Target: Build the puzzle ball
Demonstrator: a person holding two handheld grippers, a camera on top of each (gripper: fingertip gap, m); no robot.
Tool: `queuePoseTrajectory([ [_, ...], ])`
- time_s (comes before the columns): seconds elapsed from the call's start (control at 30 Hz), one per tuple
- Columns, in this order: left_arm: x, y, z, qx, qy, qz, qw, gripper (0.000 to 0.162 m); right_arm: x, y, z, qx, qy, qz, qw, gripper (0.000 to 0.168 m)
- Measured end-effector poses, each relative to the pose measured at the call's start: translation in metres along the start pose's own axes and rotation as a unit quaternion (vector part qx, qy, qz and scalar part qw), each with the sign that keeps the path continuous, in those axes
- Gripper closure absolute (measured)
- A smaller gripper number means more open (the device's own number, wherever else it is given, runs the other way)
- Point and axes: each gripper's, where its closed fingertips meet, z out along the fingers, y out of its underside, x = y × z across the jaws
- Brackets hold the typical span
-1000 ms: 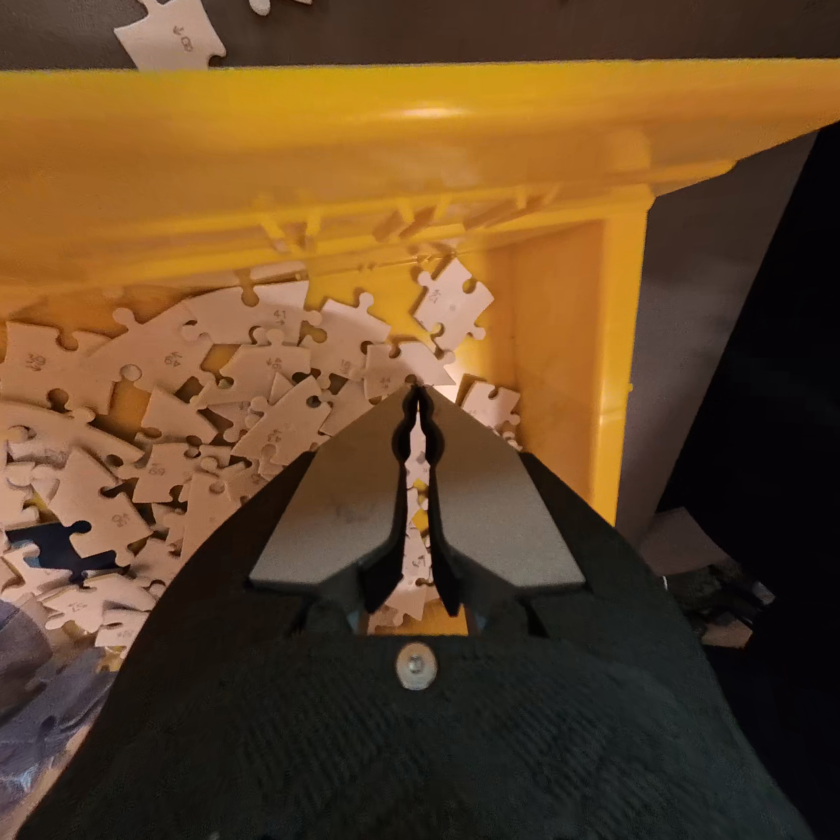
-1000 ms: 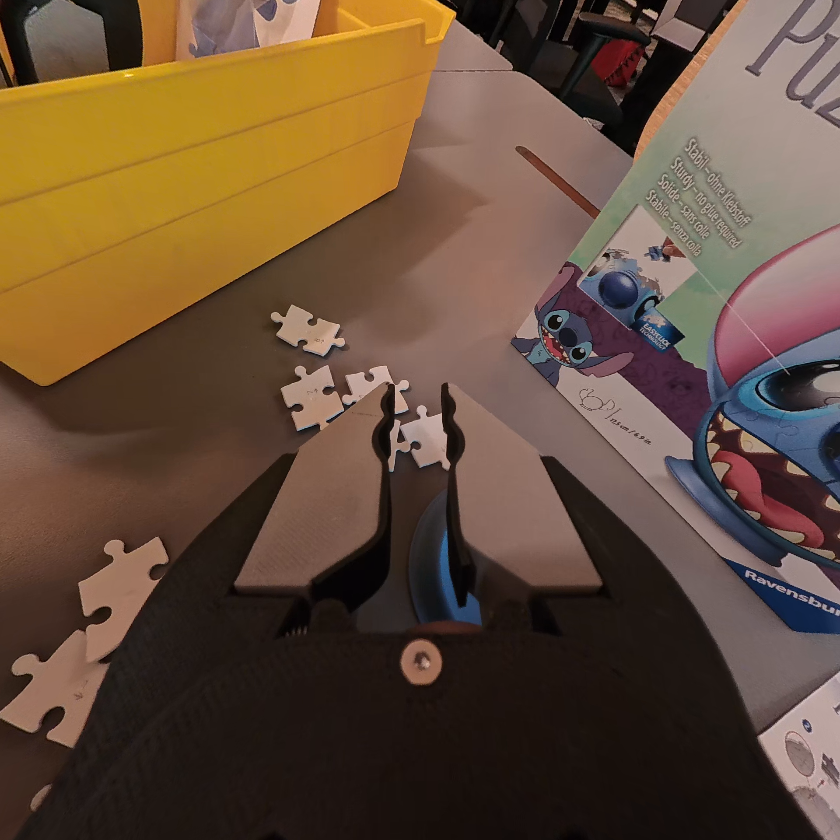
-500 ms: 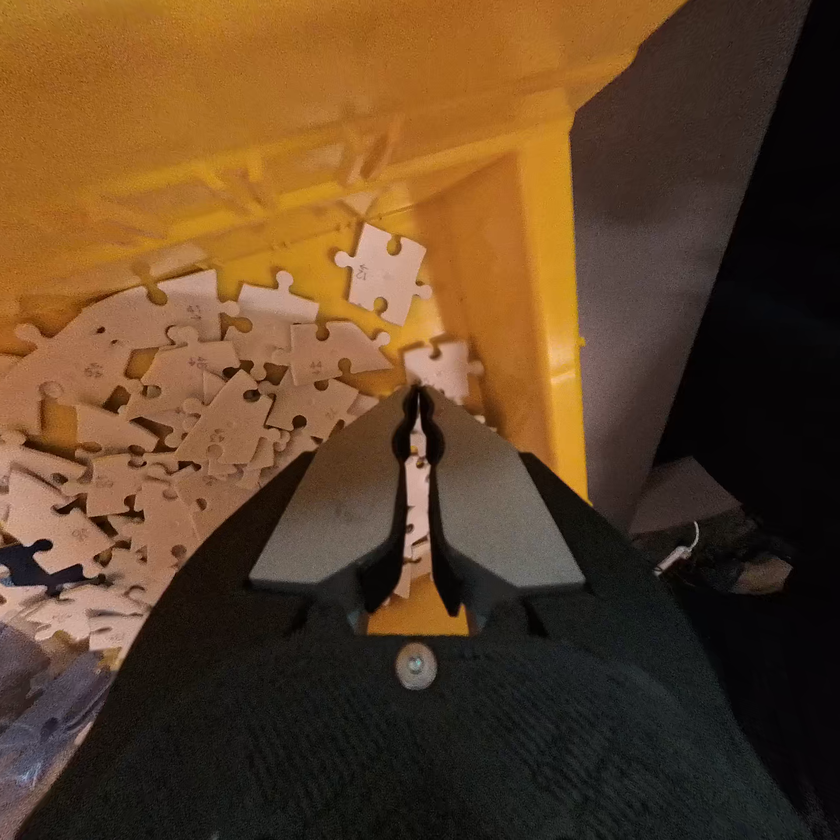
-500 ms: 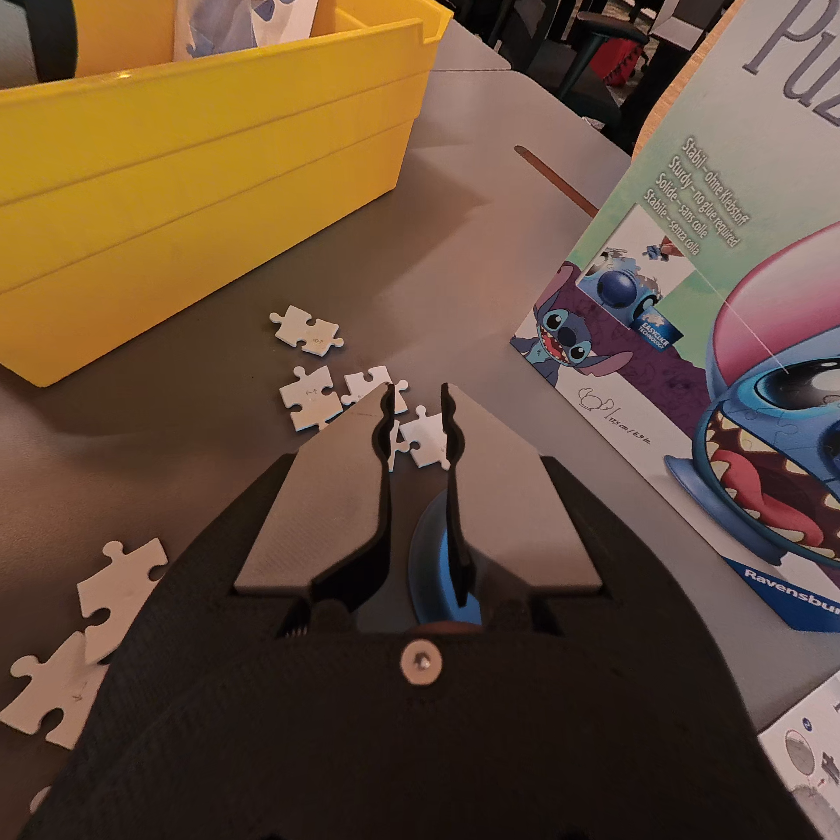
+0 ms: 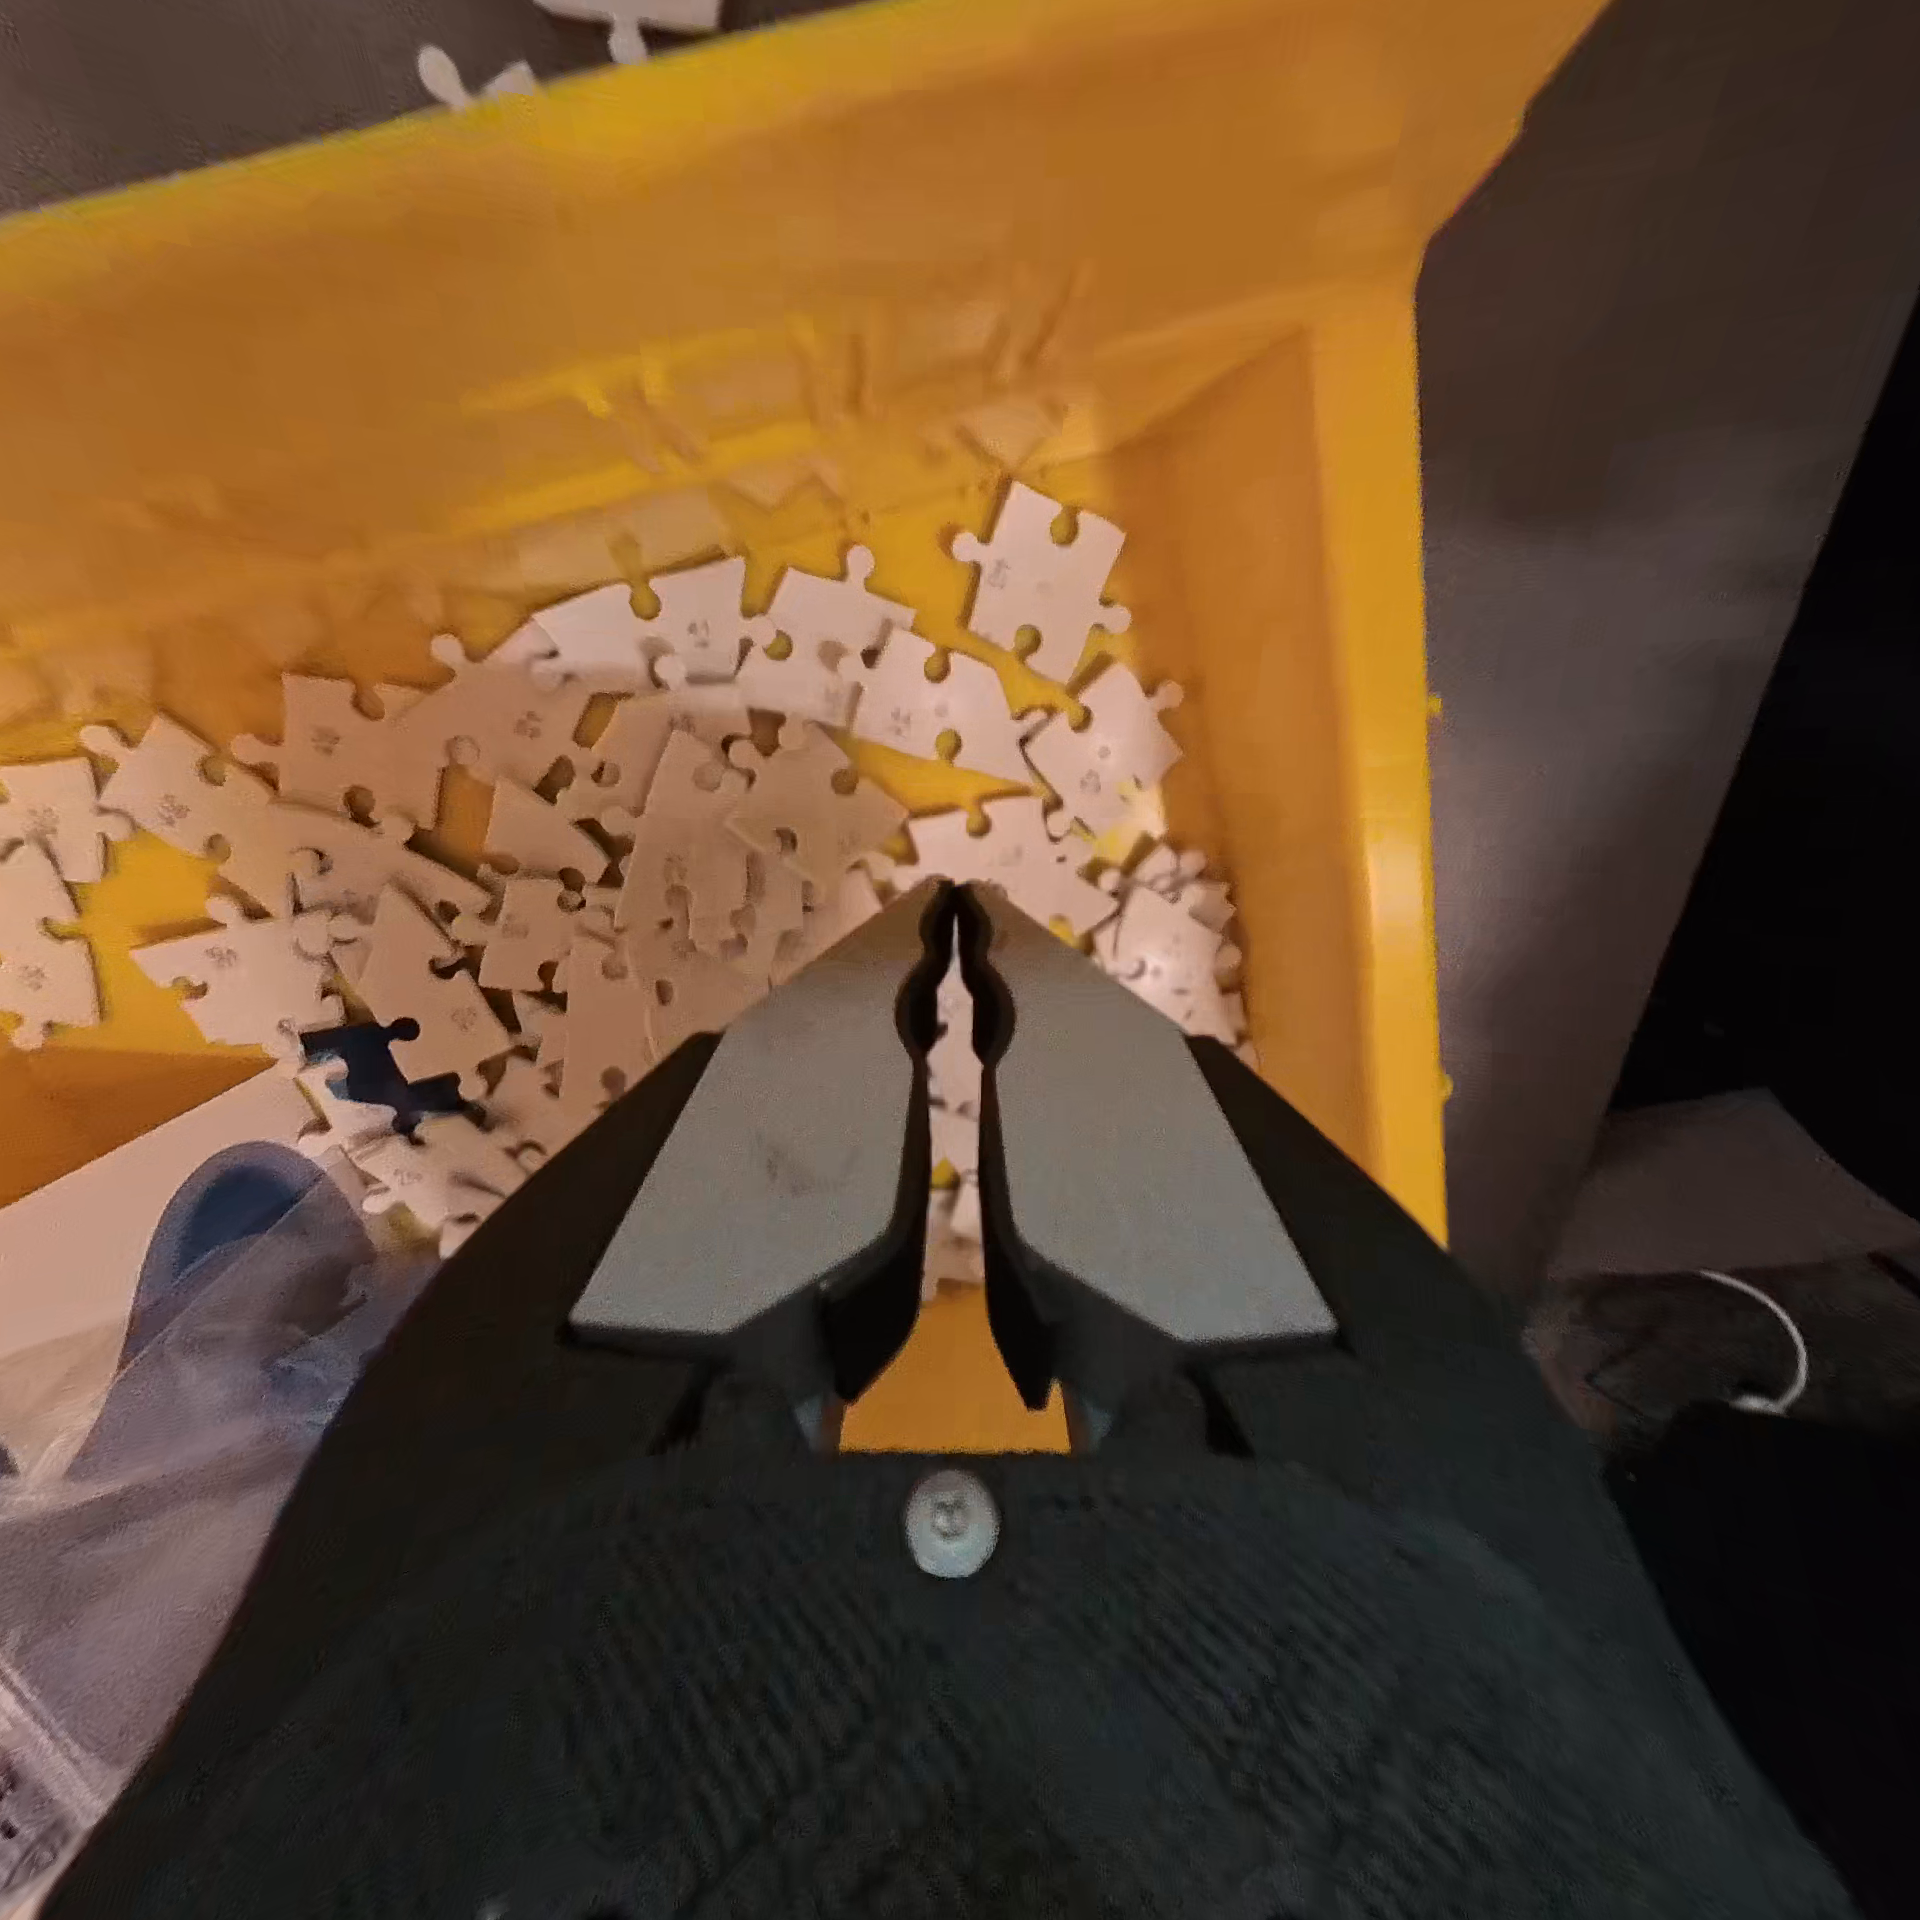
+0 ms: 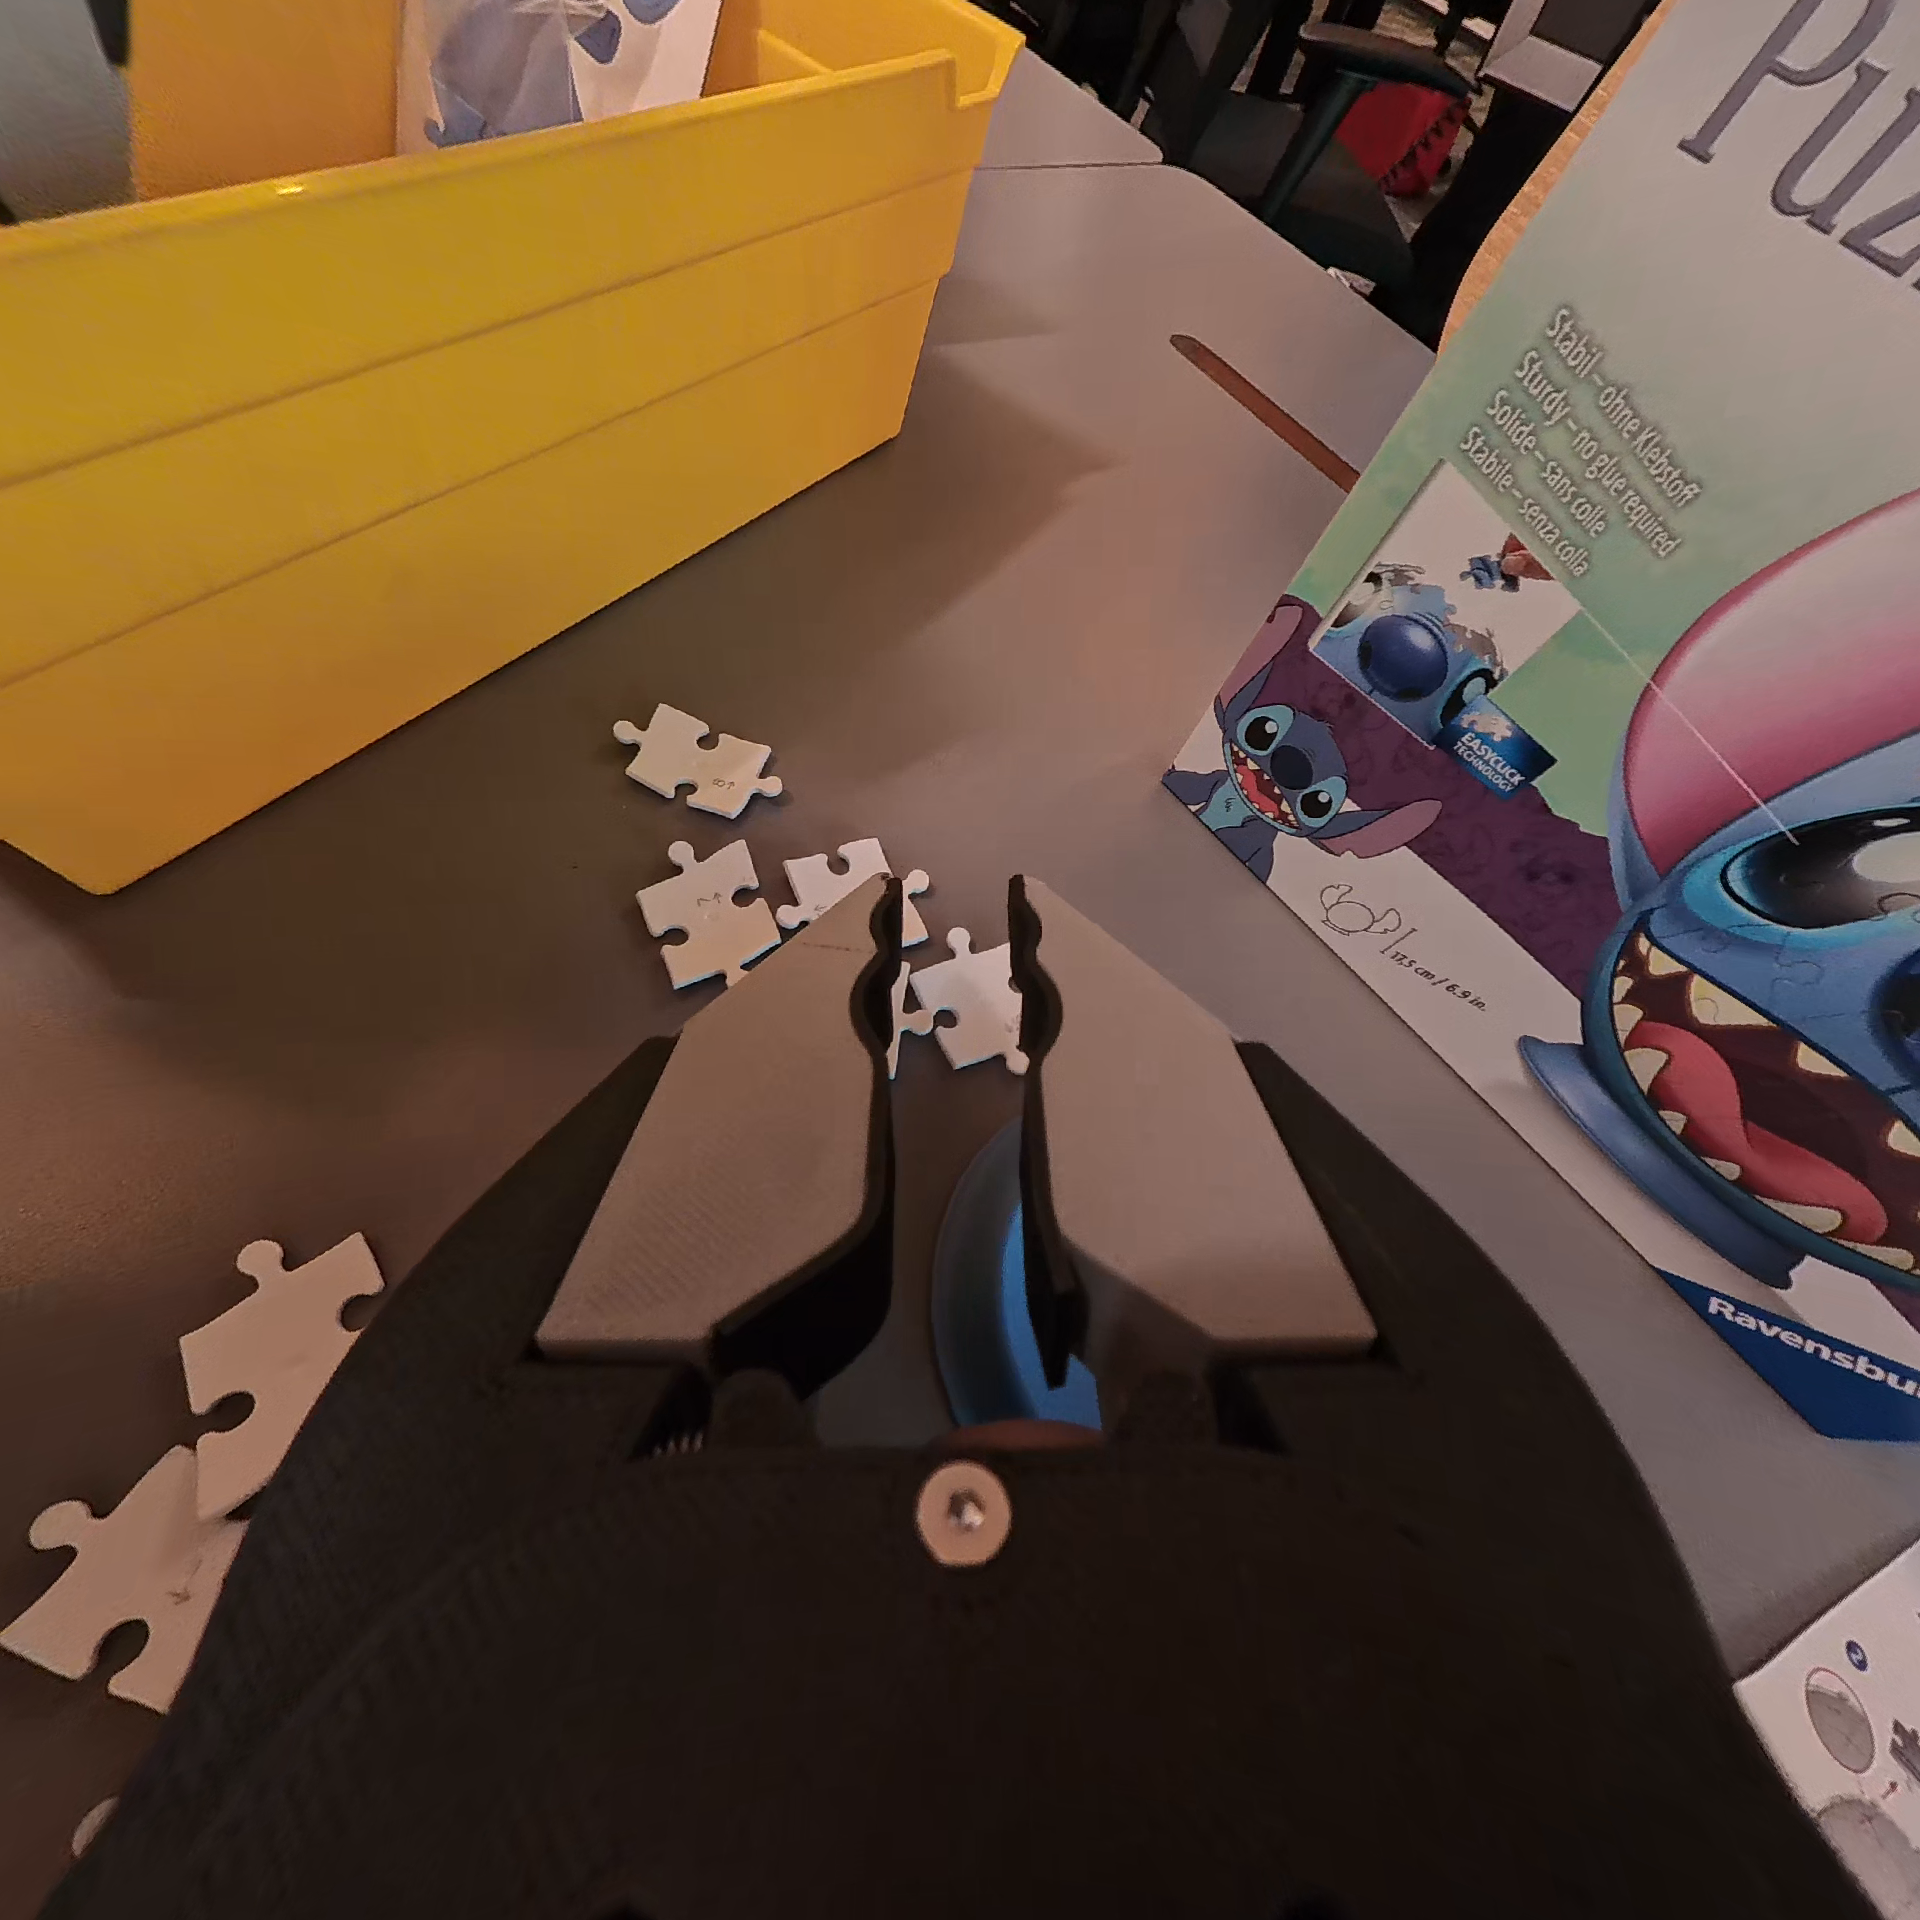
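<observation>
My left gripper (image 5: 954,889) is shut and empty. It hangs inside the yellow bin (image 5: 1371,831), near its right corner, just above a heap of white puzzle pieces (image 5: 717,831) lying back side up. One dark blue piece (image 5: 379,1070) lies face up at the left. My right gripper (image 6: 951,883) is open a little and empty, low over the grey table. A loose white piece (image 6: 971,1003) lies between its fingertips. Other loose pieces (image 6: 712,914) lie just left of them. A blue curved part (image 6: 997,1299) shows under the fingers.
The yellow bin (image 6: 468,364) stands at the back left of the table. The puzzle box (image 6: 1558,623) leans at the right, with a leaflet (image 6: 1849,1714) at the lower right. Two more pieces (image 6: 275,1340) lie at the near left. A clear plastic bag (image 5: 156,1403) lies in the bin. Across from one pair of fingers to the other is roughly 20 cm.
My left gripper swung right towards the bin's corner, then back left and a little away from the pieces, staying shut. The right gripper has not moved.
</observation>
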Motion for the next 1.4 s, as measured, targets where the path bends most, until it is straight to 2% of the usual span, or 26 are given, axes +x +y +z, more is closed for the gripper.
queuePoseTrajectory([
  [0.17, 0.010, 0.013, -0.002, -0.018, 0.017, 0.039, 0.999, 0.162, 0.001, 0.000, 0.000, -0.001, 0.001, 0.001, 1.000, 0.151],
  [0.33, 0.014, 0.020, 0.020, -0.060, 0.041, 0.034, 0.997, 0.162, 0.002, 0.000, 0.000, 0.000, 0.003, 0.002, 1.000, 0.151],
  [0.43, 0.013, 0.005, 0.025, -0.041, 0.050, 0.010, 0.998, 0.162, 0.002, 0.000, 0.000, 0.000, 0.003, 0.004, 1.000, 0.151],
  [0.53, -0.006, -0.002, 0.022, -0.021, -0.002, -0.007, 1.000, 0.162, 0.002, 0.000, 0.000, 0.001, 0.004, 0.003, 1.000, 0.151],
  [0.7, -0.003, -0.011, -0.001, 0.034, 0.015, -0.010, 0.999, 0.162, 0.003, 0.000, -0.001, 0.002, 0.004, 0.005, 1.000, 0.151],
  [0.8, 0.008, -0.002, -0.006, 0.025, 0.031, 0.013, 0.999, 0.162, 0.004, 0.000, -0.001, 0.002, 0.004, 0.009, 1.000, 0.151],
  [0.97, 0.021, 0.030, 0.018, -0.075, 0.030, 0.119, 0.990, 0.162, 0.005, 0.000, -0.001, 0.003, 0.003, 0.013, 1.000, 0.151],
  [1.07, 0.032, 0.023, 0.021, -0.047, 0.015, 0.204, 0.978, 0.162, 0.005, 0.000, -0.001, 0.003, 0.002, 0.011, 1.000, 0.151],
  [1.13, 0.032, 0.022, 0.025, -0.054, 0.017, 0.207, 0.977, 0.162, 0.004, 0.000, -0.001, 0.002, 0.001, 0.010, 1.000, 0.151],
  [1.3, 0.026, 0.018, 0.025, -0.053, 0.039, 0.151, 0.986, 0.162, 0.004, 0.000, -0.001, 0.003, 0.001, 0.011, 1.000, 0.151],
  [1.4, 0.010, 0.017, 0.023, -0.048, -0.020, 0.174, 0.983, 0.162, 0.004, 0.000, -0.001, 0.002, 0.001, 0.009, 1.000, 0.151],
])
